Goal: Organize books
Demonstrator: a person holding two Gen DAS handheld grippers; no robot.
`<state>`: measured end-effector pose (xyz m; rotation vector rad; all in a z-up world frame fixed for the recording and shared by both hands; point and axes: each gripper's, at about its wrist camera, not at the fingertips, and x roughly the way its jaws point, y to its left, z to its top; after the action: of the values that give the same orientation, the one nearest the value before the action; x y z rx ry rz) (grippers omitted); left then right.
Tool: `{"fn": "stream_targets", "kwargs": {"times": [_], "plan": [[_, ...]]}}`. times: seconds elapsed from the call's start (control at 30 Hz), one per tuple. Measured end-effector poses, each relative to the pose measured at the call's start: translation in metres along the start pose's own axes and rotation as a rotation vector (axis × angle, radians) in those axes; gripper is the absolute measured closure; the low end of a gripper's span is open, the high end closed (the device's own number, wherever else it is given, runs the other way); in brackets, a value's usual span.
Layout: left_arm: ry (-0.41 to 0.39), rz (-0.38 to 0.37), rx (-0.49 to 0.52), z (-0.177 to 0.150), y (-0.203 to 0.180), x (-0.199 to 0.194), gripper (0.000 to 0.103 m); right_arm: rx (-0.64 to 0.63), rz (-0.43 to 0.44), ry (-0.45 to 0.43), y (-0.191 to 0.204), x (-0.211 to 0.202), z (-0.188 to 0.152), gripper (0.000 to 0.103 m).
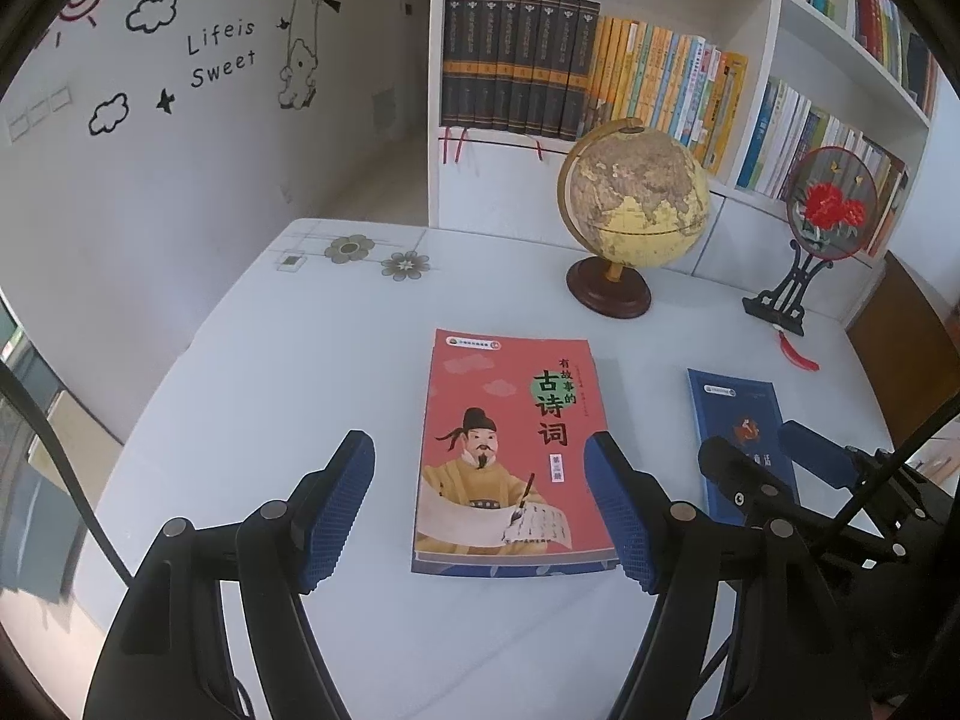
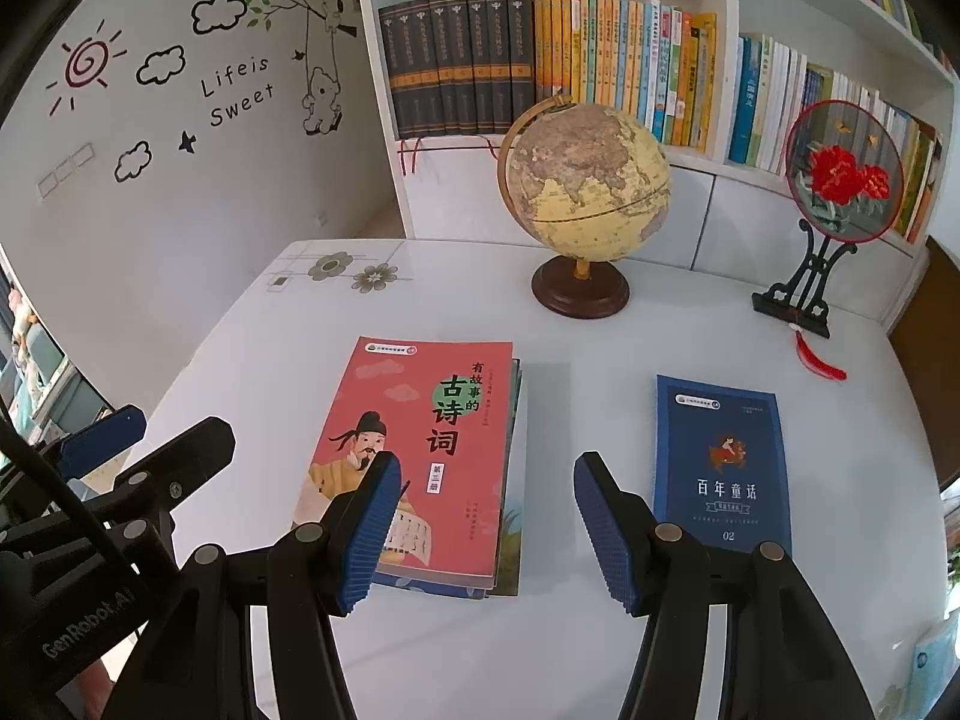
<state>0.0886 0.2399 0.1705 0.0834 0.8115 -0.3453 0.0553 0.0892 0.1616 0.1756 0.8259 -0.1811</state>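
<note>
In front of you stands a white bookshelf [image 2: 723, 6] full of upright books, and before it a white table [image 2: 600, 630] carries everything else. At the far side of the table you see a globe [image 2: 585, 180] on a round wooden base, and to the right of it a round embroidered fan [image 2: 843, 171] with red flowers on a black stand, well apart from the globe. Nearer to you a red book [image 1: 510, 450] lies flat, cover up, on top of other books; you can see their edges under it in the right wrist view. A blue book [image 2: 720, 462] lies flat and alone on the table to the right of this stack, not touching it. Your left gripper [image 1: 480, 510] hovers over the near part of the red book with its jaws wide, holding nothing. Your right gripper [image 2: 486, 528] hangs over the bare table between the stack and the blue book, jaws also wide and empty.
</note>
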Motion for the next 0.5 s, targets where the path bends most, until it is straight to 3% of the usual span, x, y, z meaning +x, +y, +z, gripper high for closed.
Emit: {"fn": "stream_targets", "kwargs": {"times": [0.33,0.5], "plan": [[0.001,0.042,0.017,0.0018,-0.0002,0.0003,0.024,0.001,-0.002,0.002,0.0010,0.0009,-0.0019,0.045],[0.022,0.027,0.018,0.0024,-0.0005,0.0020,0.024,0.006,-0.002,0.002,-0.0004,0.0010,-0.0022,0.045]]}}
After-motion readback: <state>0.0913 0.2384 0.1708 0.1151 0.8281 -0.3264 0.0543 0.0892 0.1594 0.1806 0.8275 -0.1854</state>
